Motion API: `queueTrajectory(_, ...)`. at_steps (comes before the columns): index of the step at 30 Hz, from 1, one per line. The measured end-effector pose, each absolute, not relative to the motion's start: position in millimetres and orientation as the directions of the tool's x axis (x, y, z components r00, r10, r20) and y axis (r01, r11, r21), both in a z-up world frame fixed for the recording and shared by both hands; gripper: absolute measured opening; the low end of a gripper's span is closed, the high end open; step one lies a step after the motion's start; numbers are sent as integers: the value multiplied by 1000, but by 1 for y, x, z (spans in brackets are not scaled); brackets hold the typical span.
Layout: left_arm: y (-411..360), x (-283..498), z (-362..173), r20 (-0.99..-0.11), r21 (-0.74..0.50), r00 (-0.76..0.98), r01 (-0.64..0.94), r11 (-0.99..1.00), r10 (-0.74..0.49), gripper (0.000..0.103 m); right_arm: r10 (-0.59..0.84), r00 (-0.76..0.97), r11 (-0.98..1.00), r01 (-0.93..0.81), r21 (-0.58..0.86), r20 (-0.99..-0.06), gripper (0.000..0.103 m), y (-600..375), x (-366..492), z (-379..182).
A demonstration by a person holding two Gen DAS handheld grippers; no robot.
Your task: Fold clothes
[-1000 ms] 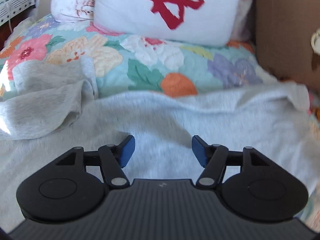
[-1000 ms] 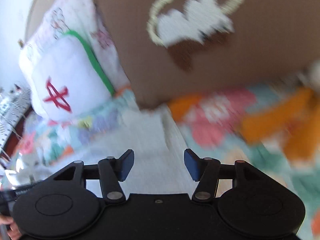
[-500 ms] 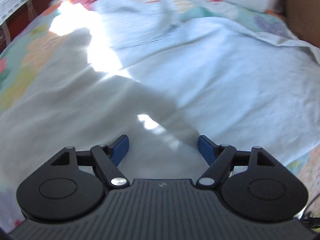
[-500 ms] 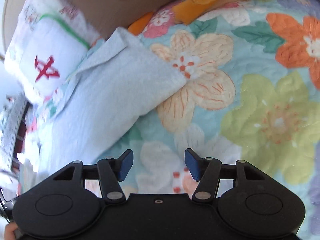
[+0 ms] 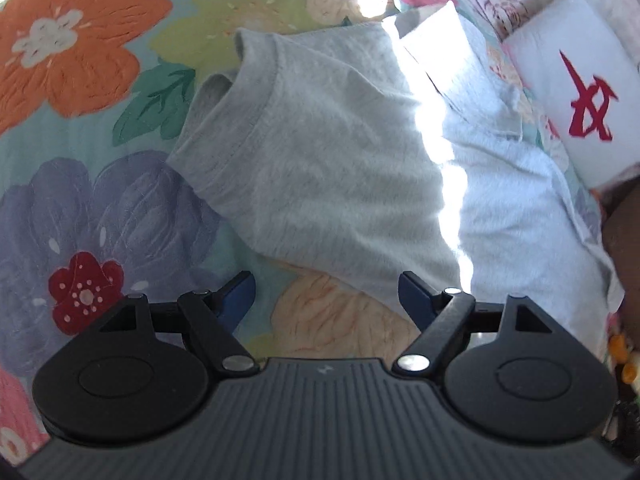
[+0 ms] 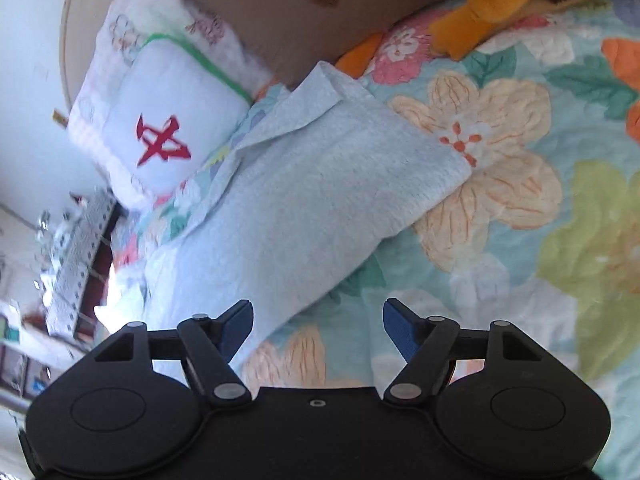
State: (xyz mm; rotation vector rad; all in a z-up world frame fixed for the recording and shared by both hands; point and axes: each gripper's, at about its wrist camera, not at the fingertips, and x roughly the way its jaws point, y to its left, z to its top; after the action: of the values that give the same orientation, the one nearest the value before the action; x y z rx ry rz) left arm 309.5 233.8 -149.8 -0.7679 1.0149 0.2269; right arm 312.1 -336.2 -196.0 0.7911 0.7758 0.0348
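Both grippers tilt down over the floral quilt (image 5: 80,128). Left gripper (image 5: 326,294) faces a grey garment (image 5: 320,152) at its 12 o'clock. White pillow (image 6: 168,120) lies at 11 o'clock of the right gripper (image 6: 318,322). Left jaws stand apart, right jaws are opening; neither holds anything.

The grey T-shirt (image 5: 320,152) is pale heather, plain. The quilt (image 5: 80,128) is teal with orange, purple, peach, yellow-green and pink flowers and green leaves. The white pillow (image 6: 168,120) carries a red mark and green piping. The plush toy (image 6: 492,4) is orange.
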Motion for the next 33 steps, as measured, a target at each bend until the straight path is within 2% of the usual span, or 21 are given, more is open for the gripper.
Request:
queueTrajectory(4, 234, 308, -160, -764, -532, 631, -495, 687, -136, 78, 218, 780, 679, 311, 665, -587, 76, -340, 326, -217)
queueTrajectory(10, 239, 334, -164, -735, -533, 677, -544, 648, -37, 83, 115, 839, 672, 328, 663, -532, 76, -350, 353, -231)
queueTrajectory(11, 239, 340, -163, -734, -526, 679, -542, 655, -27, 82, 111, 840, 683, 323, 654, -531, 67, -351, 360, -230)
queueTrajectory(12, 239, 347, -161, -734, -509, 679, -531, 677, -19, 64, 112, 837, 699, 316, 641, -536, 53, -352, 368, -227)
queueTrajectory(13, 239, 354, -159, -734, -491, 679, -520, 699, -11, 23, 114, 834, 715, 309, 628, -540, 12, -353, 376, -225)
queueTrajectory(14, 239, 361, -153, -743, -469, 669, -505, 724, -16, 9, 115, 831, 730, 301, 614, -544, 6, -355, 384, -223)
queueTrajectory(16, 239, 355, -126, -703, -518, 709, -453, 726, -59, 8, 122, 850, 746, 263, 612, -513, 6, -357, 388, -200)
queueTrajectory(19, 237, 336, -74, -617, -580, 781, -365, 728, -99, 7, 191, 874, 762, 155, 629, -447, 6, -362, 362, -134)
queueTrajectory(21, 230, 320, -47, -585, -565, 805, -314, 763, -102, 7, 202, 905, 779, 84, 622, -375, 5, -362, 325, -91)
queueTrajectory(24, 214, 295, -19, -559, -471, 826, -238, 850, -78, 7, 120, 906, 853, 115, 508, -406, 5, -364, 273, -57)
queueTrajectory(27, 203, 275, -24, -582, -428, 807, -198, 882, -102, 7, 123, 887, 824, 159, 544, -445, 5, -383, 224, -54)
queueTrajectory(33, 207, 254, -88, -739, -482, 640, -284, 829, -210, 7, 126, 824, 782, 261, 567, -553, 5, -388, 156, -93)
